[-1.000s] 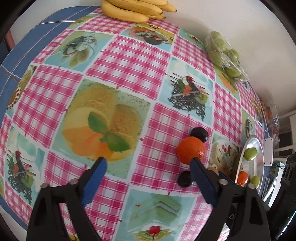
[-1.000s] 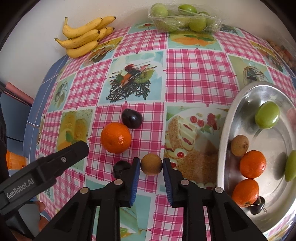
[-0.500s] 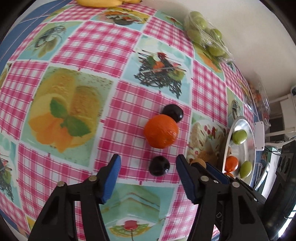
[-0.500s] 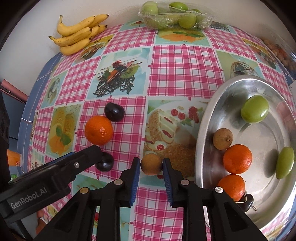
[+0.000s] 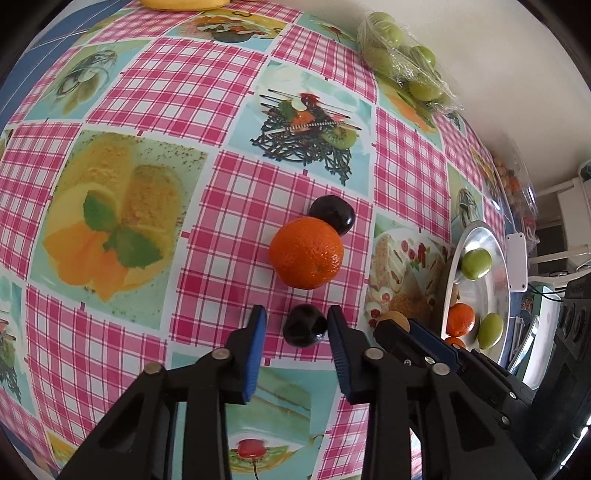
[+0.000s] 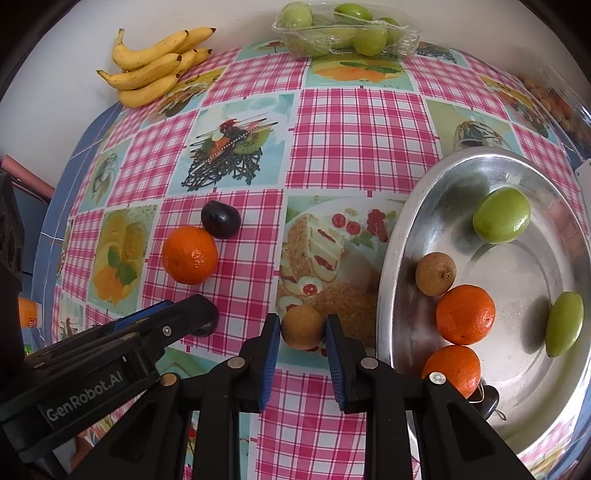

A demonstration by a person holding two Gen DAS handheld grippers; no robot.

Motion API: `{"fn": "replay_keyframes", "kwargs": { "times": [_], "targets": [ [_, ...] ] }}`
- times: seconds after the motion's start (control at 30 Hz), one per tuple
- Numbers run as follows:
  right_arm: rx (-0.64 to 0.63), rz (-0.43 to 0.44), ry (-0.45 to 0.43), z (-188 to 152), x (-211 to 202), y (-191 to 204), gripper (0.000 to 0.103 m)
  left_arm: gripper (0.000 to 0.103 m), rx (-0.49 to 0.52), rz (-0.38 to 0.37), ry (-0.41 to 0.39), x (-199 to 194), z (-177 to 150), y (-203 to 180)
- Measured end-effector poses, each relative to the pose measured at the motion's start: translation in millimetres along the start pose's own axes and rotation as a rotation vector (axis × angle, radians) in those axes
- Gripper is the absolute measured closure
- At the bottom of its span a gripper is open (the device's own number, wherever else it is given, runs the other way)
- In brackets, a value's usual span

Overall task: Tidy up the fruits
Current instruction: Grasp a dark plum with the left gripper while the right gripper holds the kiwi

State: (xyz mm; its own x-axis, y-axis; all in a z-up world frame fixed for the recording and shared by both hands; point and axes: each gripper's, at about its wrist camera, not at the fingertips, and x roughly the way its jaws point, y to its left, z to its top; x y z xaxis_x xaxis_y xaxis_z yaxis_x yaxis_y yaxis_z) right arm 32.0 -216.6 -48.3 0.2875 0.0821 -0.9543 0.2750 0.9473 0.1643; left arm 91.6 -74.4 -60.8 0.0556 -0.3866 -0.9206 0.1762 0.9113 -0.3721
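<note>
Six fruits sitting in metal tray (image 6: 406,236) at 3 o'clock. Right gripper (image 6: 301,330) pinching brown fruit (image 6: 302,326); left gripper (image 5: 293,328) spread around dark plum (image 5: 305,329). Orange (image 5: 306,252), second plum (image 5: 332,215) remaining at 12 o'clock.

A small plum (image 5: 305,329) sits between the fingers of my left gripper (image 5: 295,332). Just beyond it lies an orange (image 5: 306,252), with a second plum (image 5: 334,214) touching its far side. To the right, my right gripper (image 6: 300,328) brackets a longan (image 6: 302,326) on the tablecloth (image 6: 354,147), just left of the metal tray (image 6: 391,258). Bananas (image 6: 151,68) and a wrapped fruit pack (image 6: 343,31) lie at the far edge.
</note>
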Motion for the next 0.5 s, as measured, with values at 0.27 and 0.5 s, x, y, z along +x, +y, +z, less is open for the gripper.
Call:
{"fn": "replay_keyframes", "kwargs": {
  "times": [0.27,0.5],
  "targets": [
    [0.002,0.003,0.0,0.8,0.0,0.4,0.076,0.085,-0.003,0.004,-0.029,-10.5,1.5,4.1],
    [0.001,0.006,0.002,2.0,1.2,1.1,0.076,0.085,-0.004,0.0,-0.019,-9.5,1.2,4.7]
  ]
}}
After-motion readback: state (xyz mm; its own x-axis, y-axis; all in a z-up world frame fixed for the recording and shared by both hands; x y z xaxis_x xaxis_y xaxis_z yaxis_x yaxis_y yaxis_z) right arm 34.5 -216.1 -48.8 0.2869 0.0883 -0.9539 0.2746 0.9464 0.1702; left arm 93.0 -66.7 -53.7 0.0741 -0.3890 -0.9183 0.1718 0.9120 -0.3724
